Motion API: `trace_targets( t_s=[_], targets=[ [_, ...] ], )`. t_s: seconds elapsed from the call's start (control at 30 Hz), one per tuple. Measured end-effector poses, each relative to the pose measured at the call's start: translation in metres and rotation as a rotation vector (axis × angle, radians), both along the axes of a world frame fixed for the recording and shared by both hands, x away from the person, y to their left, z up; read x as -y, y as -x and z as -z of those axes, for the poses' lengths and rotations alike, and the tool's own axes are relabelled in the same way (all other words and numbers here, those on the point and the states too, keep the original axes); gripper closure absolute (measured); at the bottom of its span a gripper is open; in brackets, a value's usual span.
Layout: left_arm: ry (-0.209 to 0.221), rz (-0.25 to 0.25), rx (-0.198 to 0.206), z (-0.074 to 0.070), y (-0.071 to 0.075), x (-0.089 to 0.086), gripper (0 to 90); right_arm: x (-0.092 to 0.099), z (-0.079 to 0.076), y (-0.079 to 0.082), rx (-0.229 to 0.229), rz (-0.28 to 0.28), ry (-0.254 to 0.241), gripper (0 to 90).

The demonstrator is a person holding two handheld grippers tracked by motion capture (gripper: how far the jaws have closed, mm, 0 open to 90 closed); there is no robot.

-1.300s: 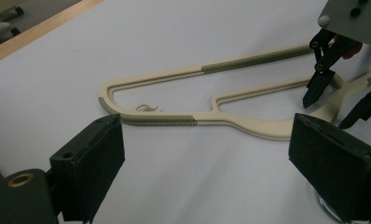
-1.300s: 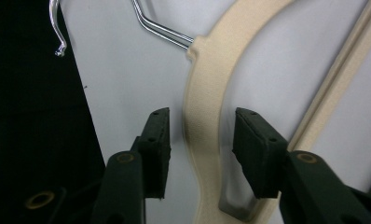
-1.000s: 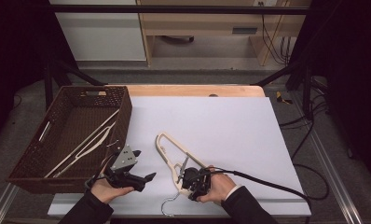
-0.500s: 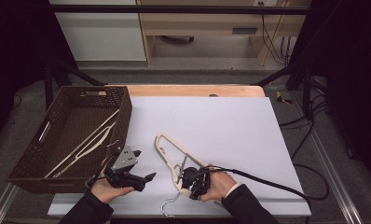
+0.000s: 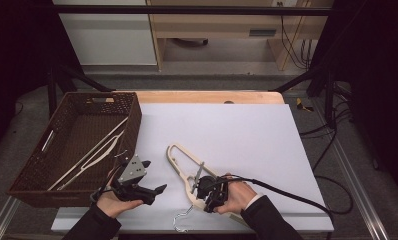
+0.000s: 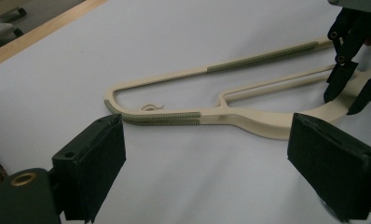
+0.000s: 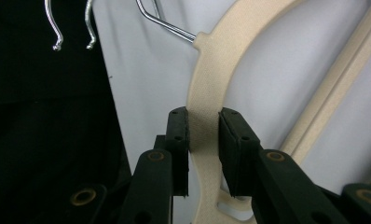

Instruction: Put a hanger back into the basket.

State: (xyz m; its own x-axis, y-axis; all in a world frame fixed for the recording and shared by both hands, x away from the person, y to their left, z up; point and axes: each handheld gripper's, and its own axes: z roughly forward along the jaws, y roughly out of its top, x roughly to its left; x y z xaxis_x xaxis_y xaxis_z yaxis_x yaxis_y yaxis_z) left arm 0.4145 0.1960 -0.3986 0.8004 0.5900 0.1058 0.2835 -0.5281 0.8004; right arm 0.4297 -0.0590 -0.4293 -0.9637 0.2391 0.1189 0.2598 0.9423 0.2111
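While the white desk (image 5: 247, 130) sits in a dark room with a brown basket (image 5: 32, 175) at its left, the right gripper (image 7: 203, 140) has just squeezed its fingers onto the cream hanger (image 5: 179, 160) near the desk's front edge; up close, its metal hook (image 7: 160, 21) shows. The left gripper (image 6: 207, 172) fingers are wide open.

Grey floor (image 5: 197, 80), wooden furniture (image 5: 217, 25) behind table, white cabinet panel (image 5: 107, 35), dark surroundings, cables (image 5: 292, 45) at right.

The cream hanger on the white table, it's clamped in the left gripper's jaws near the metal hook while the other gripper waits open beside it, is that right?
Not quite: the right gripper is the one clamped on the cream hanger near its metal hook, as the right gripper view shows. The left gripper is the one waiting open beside it on the white table.
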Motion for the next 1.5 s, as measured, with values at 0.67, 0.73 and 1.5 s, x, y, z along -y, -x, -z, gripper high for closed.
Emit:
trace_targets(
  t_s=[0.67,0.73,1.5],
  targets=[
    [0.004,0.021,0.075,-0.019,0.004,-0.011,11.1,0.022,-0.040,0.001,0.003,-0.010,-0.059,74.6],
    [-0.006,0.038,0.084,-0.021,0.005,-0.011,11.1,0.026,-0.045,0.001,0.000,-0.018,-0.071,74.6],
    [-0.314,0.272,0.237,-0.060,0.006,0.030,11.7,0.058,-0.104,0.010,-0.014,-0.105,-0.207,74.5]
  ],
)
